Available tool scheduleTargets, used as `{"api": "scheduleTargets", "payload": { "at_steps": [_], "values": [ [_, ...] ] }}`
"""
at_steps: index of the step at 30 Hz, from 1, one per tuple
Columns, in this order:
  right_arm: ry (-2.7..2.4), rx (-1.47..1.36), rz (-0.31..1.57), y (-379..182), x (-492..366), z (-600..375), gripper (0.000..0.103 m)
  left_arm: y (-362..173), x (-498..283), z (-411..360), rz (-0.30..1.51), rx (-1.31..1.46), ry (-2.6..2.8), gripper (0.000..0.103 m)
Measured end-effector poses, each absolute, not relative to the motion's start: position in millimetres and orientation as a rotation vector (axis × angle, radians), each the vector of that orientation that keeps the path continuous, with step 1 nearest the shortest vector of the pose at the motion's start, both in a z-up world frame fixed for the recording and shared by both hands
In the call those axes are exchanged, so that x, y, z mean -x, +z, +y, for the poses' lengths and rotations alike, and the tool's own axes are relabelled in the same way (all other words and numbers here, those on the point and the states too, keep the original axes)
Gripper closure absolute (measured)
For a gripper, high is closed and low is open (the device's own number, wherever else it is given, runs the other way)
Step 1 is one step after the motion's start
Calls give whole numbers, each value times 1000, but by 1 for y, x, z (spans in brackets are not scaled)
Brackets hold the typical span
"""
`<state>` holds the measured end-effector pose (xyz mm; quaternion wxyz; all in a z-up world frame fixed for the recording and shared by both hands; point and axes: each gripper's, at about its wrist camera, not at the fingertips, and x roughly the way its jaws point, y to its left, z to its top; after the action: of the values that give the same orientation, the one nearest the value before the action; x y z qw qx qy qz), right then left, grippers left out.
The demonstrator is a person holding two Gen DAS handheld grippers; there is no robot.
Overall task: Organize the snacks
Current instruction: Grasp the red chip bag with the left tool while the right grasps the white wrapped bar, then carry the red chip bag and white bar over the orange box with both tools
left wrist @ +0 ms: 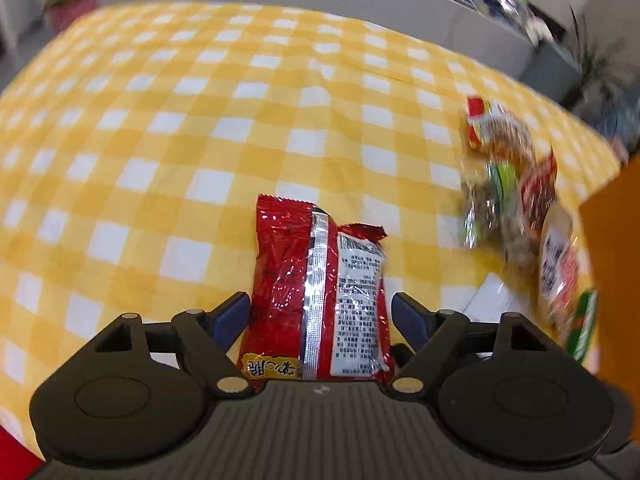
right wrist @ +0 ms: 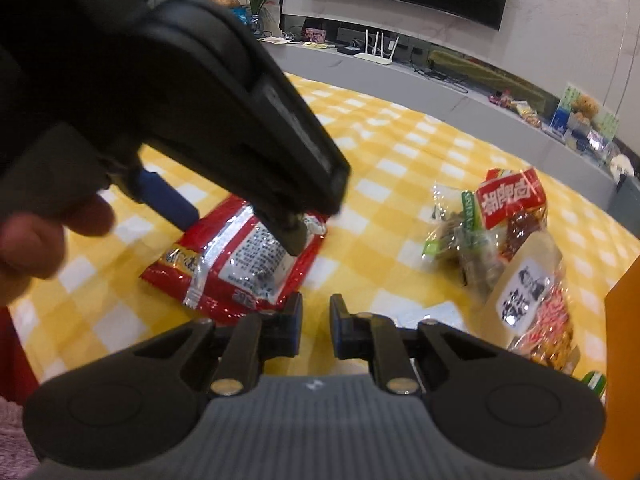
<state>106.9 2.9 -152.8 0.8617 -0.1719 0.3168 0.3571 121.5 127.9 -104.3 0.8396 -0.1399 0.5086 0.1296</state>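
A red foil snack packet lies back side up on the yellow checked tablecloth. My left gripper straddles it, open, a blue finger on each side and the pads not pressing it. The right wrist view shows the same packet under the left gripper, which points steeply down with a hand behind it. My right gripper hovers just in front of the packet, its fingers nearly together with nothing between them.
A pile of several clear and red snack bags lies to the right. An orange box stands at the right edge, a white sheet beside it. A grey TV bench runs behind the table.
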Motion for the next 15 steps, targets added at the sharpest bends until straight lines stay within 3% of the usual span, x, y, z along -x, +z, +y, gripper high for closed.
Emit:
{"api": "scheduleTargets", "payload": {
  "at_steps": [5, 9, 15],
  "values": [
    [719, 342, 663, -148, -103, -16, 86, -115, -126, 114, 1091, 168, 272, 8],
    [685, 328, 648, -140, -103, -45, 60, -115, -123, 114, 1079, 151, 254, 10],
    [669, 363, 718, -143, -121, -86, 46, -110, -115, 114, 1065, 140, 203, 21]
  ]
}}
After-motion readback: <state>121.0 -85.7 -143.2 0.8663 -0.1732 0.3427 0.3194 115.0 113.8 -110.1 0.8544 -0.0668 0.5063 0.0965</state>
